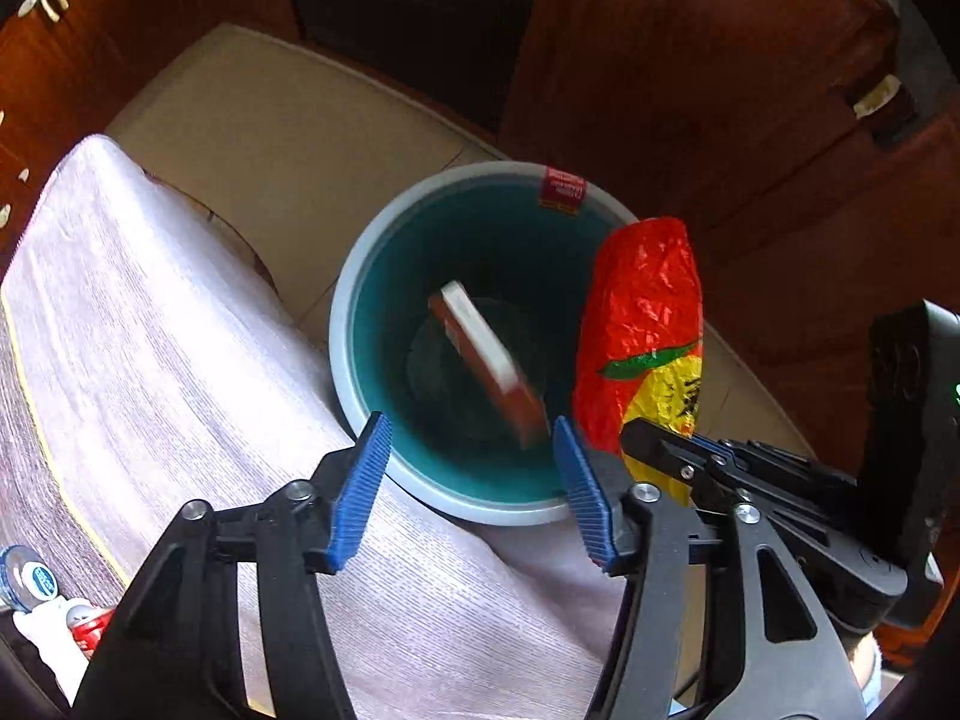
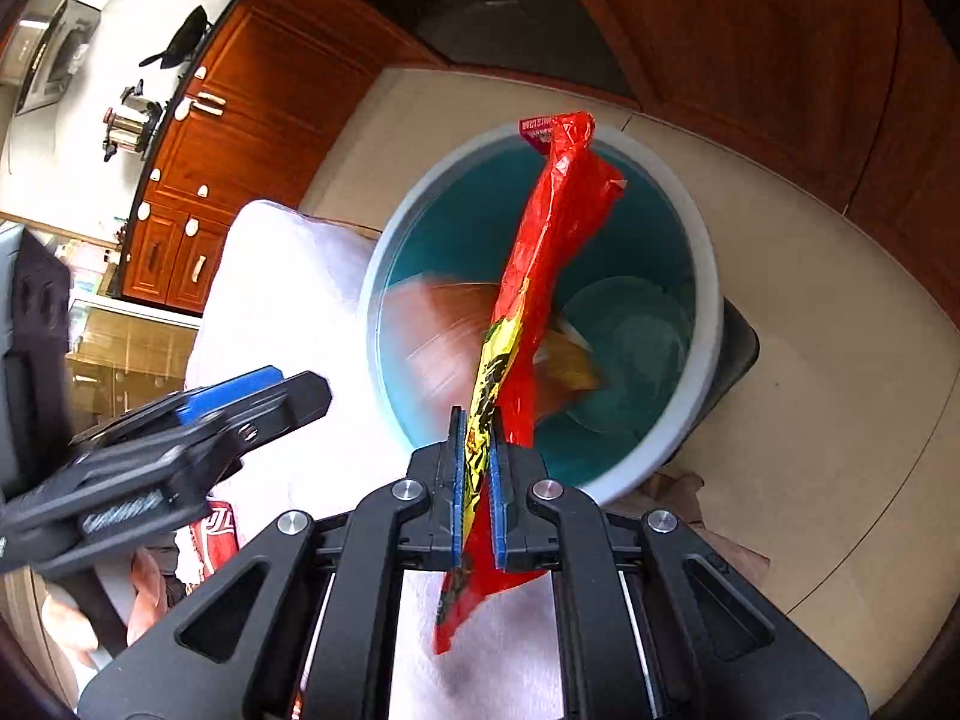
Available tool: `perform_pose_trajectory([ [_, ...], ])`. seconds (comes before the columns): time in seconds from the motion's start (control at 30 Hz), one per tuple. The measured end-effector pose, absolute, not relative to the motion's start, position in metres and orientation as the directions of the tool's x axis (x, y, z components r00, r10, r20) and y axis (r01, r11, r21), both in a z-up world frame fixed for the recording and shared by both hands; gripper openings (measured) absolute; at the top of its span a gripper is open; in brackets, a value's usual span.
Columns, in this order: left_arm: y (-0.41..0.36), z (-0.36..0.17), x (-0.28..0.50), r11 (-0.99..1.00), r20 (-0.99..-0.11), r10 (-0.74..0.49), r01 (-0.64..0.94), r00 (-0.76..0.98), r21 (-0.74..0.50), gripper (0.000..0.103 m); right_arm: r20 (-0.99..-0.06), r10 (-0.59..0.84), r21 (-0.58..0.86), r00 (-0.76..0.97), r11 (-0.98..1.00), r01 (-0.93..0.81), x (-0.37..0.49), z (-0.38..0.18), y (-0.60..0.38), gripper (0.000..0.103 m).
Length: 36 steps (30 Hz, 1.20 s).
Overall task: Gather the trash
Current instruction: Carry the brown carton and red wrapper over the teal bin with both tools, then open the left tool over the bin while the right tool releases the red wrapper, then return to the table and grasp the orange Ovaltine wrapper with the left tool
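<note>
Your left tool [image 1: 471,468] points down over the bin [image 1: 345,324] with its blue pads [image 1: 360,480] spread apart and nothing between them — a red and white box [image 1: 486,360], blurred, is inside the bin below the gap. Your right tool [image 2: 477,462] is clamped together on a red and yellow wrapper [image 2: 540,252], gripping it near its lower end; the rest of the wrapper stands up and leans across the bin's mouth toward 12 o'clock. In the left view that wrapper sits at 3 o'clock of the bin, over its rim, with the right tool's black fingers just under it. A white cloth [image 1: 180,330] covers the desk at the bin's 8 o'clock, touching the rim. A red label [image 1: 563,187] hangs on the rim at 12 o'clock. The bin stands on a beige floor [image 1: 270,138] — wooden cabinets [image 2: 240,120] lie beyond it. A red can [image 2: 217,531] peeks out below the left tool in the right view.
</note>
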<state>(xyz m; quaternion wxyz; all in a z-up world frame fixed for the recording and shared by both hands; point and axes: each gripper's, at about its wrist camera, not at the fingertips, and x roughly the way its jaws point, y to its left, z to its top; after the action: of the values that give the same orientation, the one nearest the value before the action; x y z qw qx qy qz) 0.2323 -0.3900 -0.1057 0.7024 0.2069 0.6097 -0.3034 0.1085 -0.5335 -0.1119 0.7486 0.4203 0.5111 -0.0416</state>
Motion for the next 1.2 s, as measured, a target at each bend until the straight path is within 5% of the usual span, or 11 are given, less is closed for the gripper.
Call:
perform_pose_trajectory([
  [0.17,-0.375,-0.098,0.231,0.728,-0.980,-0.181,0.681,0.086,-0.075,0.062,-0.820,0.347,0.560,0.456,0.652,0.510,0.117,-0.117,-0.532,0.011],
  [0.2,-0.371,-0.096,0.227,0.729,-0.979,-0.185,0.680,0.087,-0.077,0.063,-0.824,0.338,0.553,0.455,0.654,0.517,0.119,-0.116,-0.530,0.018],
  [0.23,-0.370,-0.093,0.224,0.732,-0.978,-0.188,0.676,0.086,-0.081,0.065,-0.829,0.328,0.545,0.453,0.657,0.521,0.121,-0.115,-0.529,0.030],
  [0.27,-0.367,-0.091,0.226,0.736,-0.977,-0.194,0.672,0.084,-0.088,0.066,-0.831,0.323,0.541,0.452,0.657,0.525,0.120,-0.115,-0.528,0.067],
  [0.3,-0.362,-0.088,0.221,0.739,-0.976,-0.203,0.667,0.084,-0.096,0.067,-0.835,0.316,0.536,0.451,0.655,0.533,0.119,-0.114,-0.527,0.087],
  [0.73,-0.317,-0.053,0.193,0.755,-0.958,-0.261,0.643,0.121,-0.124,0.086,-0.862,0.265,0.486,0.431,0.674,0.557,0.101,-0.093,-0.515,0.087],
  [1.2,-0.186,0.013,0.144,0.814,-0.926,-0.282,0.574,0.250,-0.093,0.098,-0.817,0.313,0.514,0.485,0.777,0.363,0.080,-0.030,-0.432,0.092],
])
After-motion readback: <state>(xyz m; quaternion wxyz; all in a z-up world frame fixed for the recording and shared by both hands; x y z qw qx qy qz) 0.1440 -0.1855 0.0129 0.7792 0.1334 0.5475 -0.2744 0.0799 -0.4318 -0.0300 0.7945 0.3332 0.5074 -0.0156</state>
